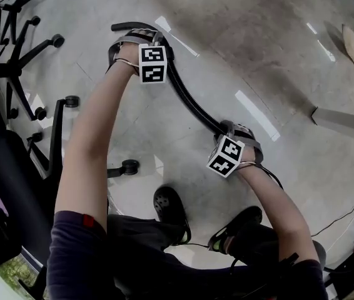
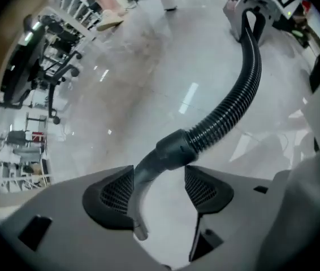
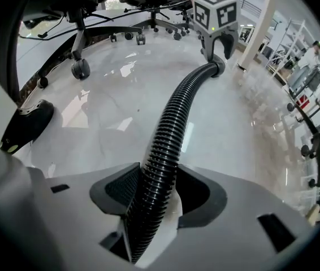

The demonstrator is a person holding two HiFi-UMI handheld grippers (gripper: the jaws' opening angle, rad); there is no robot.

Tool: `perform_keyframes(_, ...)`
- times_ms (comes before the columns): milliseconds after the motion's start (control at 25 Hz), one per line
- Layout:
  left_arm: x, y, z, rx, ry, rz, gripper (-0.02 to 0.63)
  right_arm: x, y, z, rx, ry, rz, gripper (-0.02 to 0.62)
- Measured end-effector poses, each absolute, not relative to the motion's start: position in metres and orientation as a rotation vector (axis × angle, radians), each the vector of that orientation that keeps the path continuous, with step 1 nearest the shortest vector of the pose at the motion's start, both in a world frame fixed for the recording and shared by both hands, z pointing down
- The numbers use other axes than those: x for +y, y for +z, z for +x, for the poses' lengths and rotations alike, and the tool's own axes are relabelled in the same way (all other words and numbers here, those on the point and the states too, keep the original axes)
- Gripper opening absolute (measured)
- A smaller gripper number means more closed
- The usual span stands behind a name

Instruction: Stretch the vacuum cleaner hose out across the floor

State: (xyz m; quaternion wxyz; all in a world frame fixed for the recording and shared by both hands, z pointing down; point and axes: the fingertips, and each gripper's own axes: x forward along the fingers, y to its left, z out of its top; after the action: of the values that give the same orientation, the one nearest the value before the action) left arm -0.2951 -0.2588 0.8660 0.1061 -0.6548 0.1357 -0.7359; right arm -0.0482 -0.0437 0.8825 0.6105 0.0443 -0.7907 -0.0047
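On the head view I have the hose [image 1: 189,99] in the air between my two claws, above the floor [image 1: 271,36]. It runs on a slant from the left claw [image 1: 133,35], far out and to the left, back to the right claw [image 1: 236,131], nearer my feet and to the right. The stretch between them sags in a shallow bow, so there is slack yet. Office chairs [image 1: 30,49] crowd the left edge.

On the left gripper view the jaws stand wide but are not idle. The smooth collar [image 2: 174,148] at the hose's end sits at their tips, and its stiff tube lies along one pad, with a gap at the other lower down. I judge this a grip on the hose's end. From there the ribbed length climbs away towards the right claw [image 2: 250,13].

On the right gripper view the jaws are narrow and clamped on the ribbed hose [image 3: 174,123], both pads pressing into the ribs. The hose leads straight ahead to the left claw [image 3: 216,41].

So the long axis lies claw to claw. As I read it, the left claw has the free end and must pull away along that line, clear of the chairs, while the right anchors.
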Motion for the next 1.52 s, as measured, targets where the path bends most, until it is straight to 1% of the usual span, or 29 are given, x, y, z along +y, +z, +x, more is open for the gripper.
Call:
perform_keyframes(280, -0.279, 0.887, -0.293, -0.045, -2.274, -1.656, 0.276, -0.044, 0.882, -0.046, -1.819, -0.006, 0.091, 0.198)
perform_keyframes(360, -0.278, 0.896, -0.290, -0.114, -2.275, -1.602, 0.276, -0.044, 0.881, -0.048, -1.823, -0.005, 0.088, 0.198)
perform_keyframes(400, -0.277, 0.901, -0.288, -0.128, -2.279, -1.588, 0.287, -0.044, 0.881, -0.048, -1.824, 0.001, 0.088, 0.198)
perform_keyframes(480, -0.277, 0.906, -0.286, -0.115, -2.287, -1.587, 0.303, -0.045, 0.881, -0.047, -1.823, 0.014, 0.091, 0.198)
perform_keyframes(640, -0.278, 0.904, -0.290, 0.041, -2.273, -1.733, 0.302, -0.046, 0.881, -0.046, -1.823, 0.045, 0.107, 0.198)
perform_keyframes(840, -0.274, 0.899, -0.298, 0.245, -2.220, -1.901, 0.267, -0.046, 0.884, -0.045, -1.816, 0.073, 0.106, 0.198)
perform_keyframes(1040, -0.270, 0.898, -0.304, 0.332, -2.231, -1.967, 0.259, -0.046, 0.882, -0.046, -1.824, 0.100, 0.102, 0.198)
perform_keyframes(1160, -0.269, 0.897, -0.305, 0.343, -2.219, -1.977, 0.259, -0.048, 0.885, -0.044, -1.817, 0.098, 0.092, 0.198)
perform_keyframes(1360, -0.267, 0.897, -0.303, 0.209, -2.149, -1.885, 0.256, -0.047, 0.884, -0.047, -1.834, 0.093, 0.082, 0.198)
perform_keyframes(1480, -0.268, 0.898, -0.304, 0.306, -2.150, -1.935, 0.264, -0.047, 0.883, -0.046, -1.846, 0.104, 0.091, 0.198)
perform_keyframes(1520, -0.272, 0.896, -0.307, 0.414, -2.159, -1.977, 0.283, -0.048, 0.883, -0.047, -1.848, 0.106, 0.090, 0.198)
